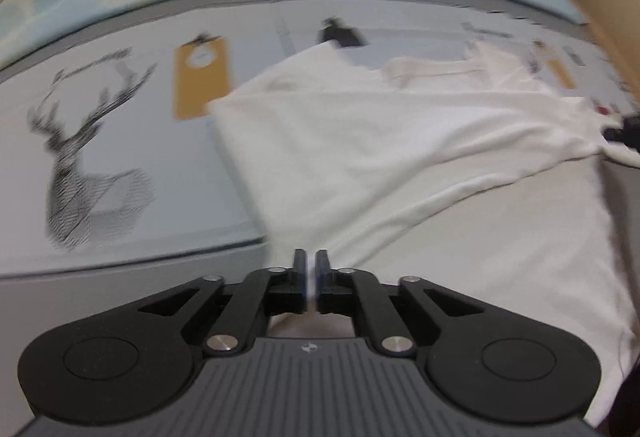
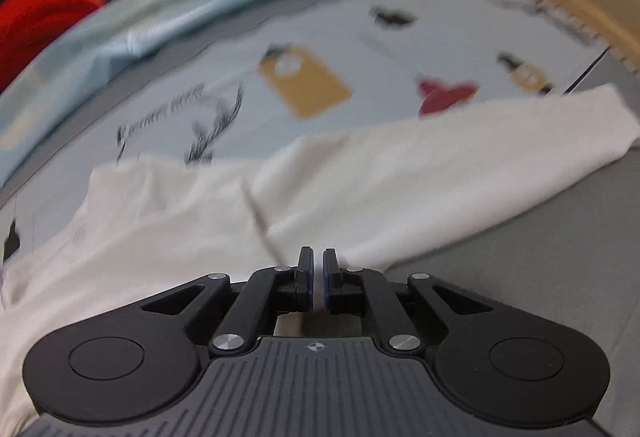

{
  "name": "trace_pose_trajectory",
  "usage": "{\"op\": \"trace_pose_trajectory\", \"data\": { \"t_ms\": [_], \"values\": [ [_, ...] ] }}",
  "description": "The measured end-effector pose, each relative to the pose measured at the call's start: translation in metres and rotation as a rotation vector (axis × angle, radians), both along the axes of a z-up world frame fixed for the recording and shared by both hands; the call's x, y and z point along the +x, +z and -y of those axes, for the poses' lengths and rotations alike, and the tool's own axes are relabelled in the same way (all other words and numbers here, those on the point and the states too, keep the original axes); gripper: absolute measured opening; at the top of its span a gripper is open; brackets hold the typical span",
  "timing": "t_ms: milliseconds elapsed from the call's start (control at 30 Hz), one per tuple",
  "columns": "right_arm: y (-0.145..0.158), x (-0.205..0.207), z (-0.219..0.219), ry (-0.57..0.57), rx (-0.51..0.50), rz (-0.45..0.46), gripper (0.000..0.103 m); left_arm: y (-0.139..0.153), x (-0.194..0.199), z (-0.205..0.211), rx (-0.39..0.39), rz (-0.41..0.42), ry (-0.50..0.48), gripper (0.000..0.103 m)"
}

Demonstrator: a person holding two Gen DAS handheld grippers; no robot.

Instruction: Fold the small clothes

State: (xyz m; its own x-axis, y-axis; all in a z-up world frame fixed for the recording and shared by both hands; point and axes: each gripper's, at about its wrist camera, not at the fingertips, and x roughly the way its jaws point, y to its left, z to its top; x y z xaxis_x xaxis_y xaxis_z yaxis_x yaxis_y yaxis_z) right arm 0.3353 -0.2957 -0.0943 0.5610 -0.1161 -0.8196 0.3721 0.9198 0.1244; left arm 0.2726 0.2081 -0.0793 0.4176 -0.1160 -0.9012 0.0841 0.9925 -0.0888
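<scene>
White shirt (image 1: pixel 400 141) spread on grey printed cover (image 1: pixel 132 141), left gripper (image 1: pixel 311 261) nearly closed pinching shirt edge, right gripper (image 2: pixel 318 261) likewise clamped on shirt fold.

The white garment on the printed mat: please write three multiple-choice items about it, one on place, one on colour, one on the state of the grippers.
1. Where does the white garment lie?
A. on the red cloth
B. partly on the printed mat
C. hanging from a rack

2. What colour is the tag printed on the mat beside the deer drawing?
A. mustard yellow
B. green
C. purple

3. How do the left gripper and the right gripper stand?
A. wide open
B. nearly closed at the garment's edge
C. holding a bottle

Answers:
1 B: the fabric covers part of the print.
2 A: the tag is mustard.
3 B: only a narrow gap shows between the fingers.
</scene>
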Motion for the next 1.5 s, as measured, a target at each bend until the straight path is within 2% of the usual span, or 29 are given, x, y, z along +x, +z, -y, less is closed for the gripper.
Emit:
{"op": "trace_pose_trajectory", "data": {
  "t_ms": [33,100,133,167,267,300,333,567,633,733,800,900,1000,1100,1200,1233,1300,1500],
  "values": [
    [0.005,-0.001,-0.001,0.002,-0.003,0.034,0.006,-0.003,0.001,0.003,-0.001,0.001,-0.007,0.028],
    [0.013,-0.002,-0.004,0.037,0.019,0.088,0.012,-0.012,0.001,0.012,0.013,-0.011,-0.033,0.03],
    [0.014,-0.002,-0.007,0.06,0.042,0.101,0.02,-0.018,0.002,0.017,0.022,-0.028,-0.048,0.03],
    [0.013,-0.002,-0.009,0.084,0.079,0.106,0.023,-0.025,0.002,0.021,0.034,-0.048,-0.061,0.03],
    [0.002,0.001,-0.014,0.135,0.212,0.07,0.025,-0.041,0.002,0.032,0.098,-0.066,-0.106,0.03],
    [-0.001,0.002,-0.016,0.143,0.231,0.051,0.025,-0.042,0.002,0.034,0.114,-0.055,-0.114,0.016],
    [-0.005,0.003,-0.018,0.15,0.235,0.032,0.025,-0.041,0.003,0.034,0.129,-0.05,-0.107,0.0],
    [-0.007,0.005,-0.021,0.156,0.198,-0.001,0.025,0.003,-0.002,0.012,0.092,-0.009,-0.069,0.0],
    [-0.011,0.007,-0.022,0.165,0.17,-0.032,0.025,0.002,-0.003,0.012,0.112,-0.032,-0.076,0.0],
    [-0.021,0.004,-0.023,0.174,0.143,-0.071,0.022,-0.015,-0.004,0.017,0.162,-0.118,-0.121,0.0],
    [-0.021,0.003,-0.024,0.163,0.127,-0.067,0.021,-0.01,-0.007,0.015,0.078,-0.103,-0.129,0.003],
    [-0.011,0.001,-0.026,0.138,0.081,-0.03,0.023,0.015,0.001,-0.009,-0.069,0.044,0.018,0.007],
    [-0.004,0.0,-0.027,0.16,0.084,0.012,0.024,0.02,0.009,-0.034,-0.135,0.133,0.212,0.017],
    [-0.019,0.002,-0.023,0.149,0.078,-0.074,0.024,0.005,0.015,-0.052,-0.171,0.132,0.354,0.018],
    [-0.012,-0.001,-0.02,0.113,0.034,-0.049,0.024,-0.013,0.021,-0.061,-0.217,0.114,0.44,0.028],
    [-0.008,-0.003,-0.02,0.103,0.014,-0.03,0.024,-0.019,0.024,-0.062,-0.226,0.116,0.46,0.034],
    [-0.002,-0.004,-0.017,0.096,0.005,-0.006,0.025,-0.028,0.029,-0.064,-0.229,0.105,0.498,0.038],
    [-0.004,-0.002,-0.008,0.147,0.088,-0.006,0.025,-0.047,0.049,-0.069,-0.238,0.117,0.553,0.037]
  ]
}}
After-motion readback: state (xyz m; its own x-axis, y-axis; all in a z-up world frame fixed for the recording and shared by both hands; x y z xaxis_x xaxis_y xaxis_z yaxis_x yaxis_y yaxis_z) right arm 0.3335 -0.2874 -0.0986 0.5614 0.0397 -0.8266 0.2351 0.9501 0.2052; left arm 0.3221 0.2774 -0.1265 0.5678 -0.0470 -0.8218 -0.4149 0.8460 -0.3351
